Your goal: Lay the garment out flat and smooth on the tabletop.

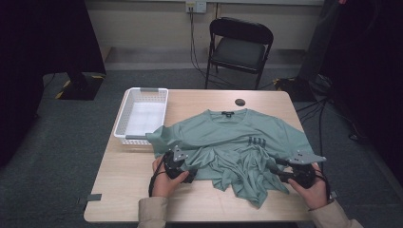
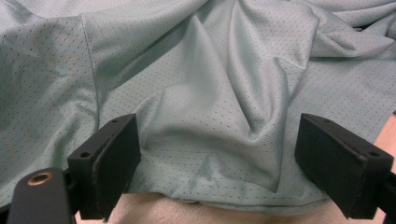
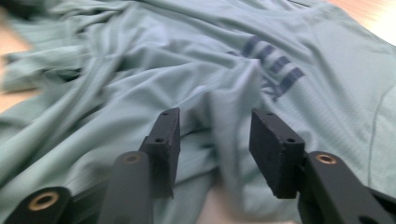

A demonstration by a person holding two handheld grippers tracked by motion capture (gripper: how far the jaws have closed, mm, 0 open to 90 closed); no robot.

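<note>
Open jaws astride T-shirt [image 2: 210, 93] hem

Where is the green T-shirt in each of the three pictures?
High view: the green T-shirt lies in the middle of the table, bunched up along its near edge, beside the white basket.
Left gripper view: the shirt fills the picture above the open jaws.
Right gripper view: it spreads across the picture behind the jaws.
Shared landmark: the dark stripes printed on the shirt, in the high and right gripper views.
</note>
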